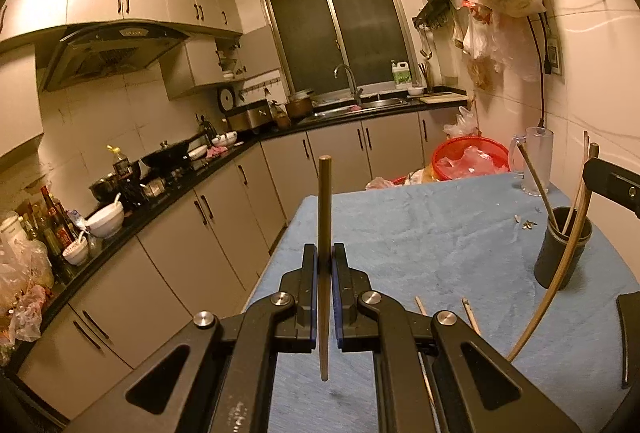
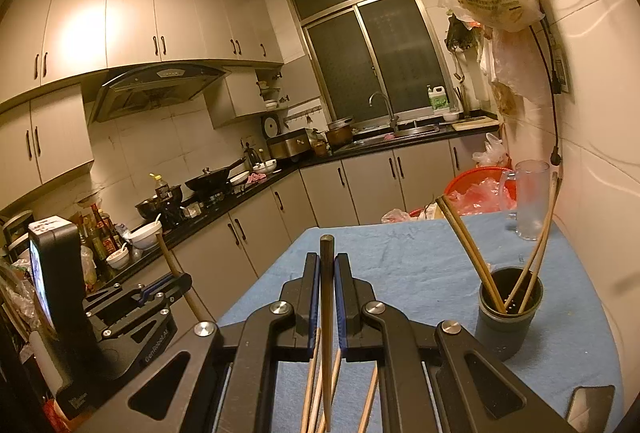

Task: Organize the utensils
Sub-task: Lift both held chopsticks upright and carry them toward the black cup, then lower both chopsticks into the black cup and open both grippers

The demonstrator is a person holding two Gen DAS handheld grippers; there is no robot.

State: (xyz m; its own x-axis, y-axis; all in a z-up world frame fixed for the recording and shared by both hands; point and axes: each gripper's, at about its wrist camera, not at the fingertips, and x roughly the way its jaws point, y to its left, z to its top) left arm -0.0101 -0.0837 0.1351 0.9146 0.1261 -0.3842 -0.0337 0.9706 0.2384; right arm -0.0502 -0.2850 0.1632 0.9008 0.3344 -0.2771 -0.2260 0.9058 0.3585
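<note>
Chopsticks: I hold one in each pair of tongs, upright. My left gripper (image 1: 325, 265) is clamped tight on a light chopstick (image 1: 324, 217), my right gripper (image 2: 327, 273) on a dark chopstick (image 2: 326, 273). More stand in the dark cup (image 2: 507, 317) on the blue cloth (image 2: 400, 257), right of my right tongs; loose ones (image 2: 370, 397) lie below them.

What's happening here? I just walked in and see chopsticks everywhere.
A person is sorting chopsticks with two handheld grippers. The left gripper and the right gripper are each shut on one chopstick. Several already stand in the dark holder cup on the blue-covered table; more loose chopsticks lie below.
</note>
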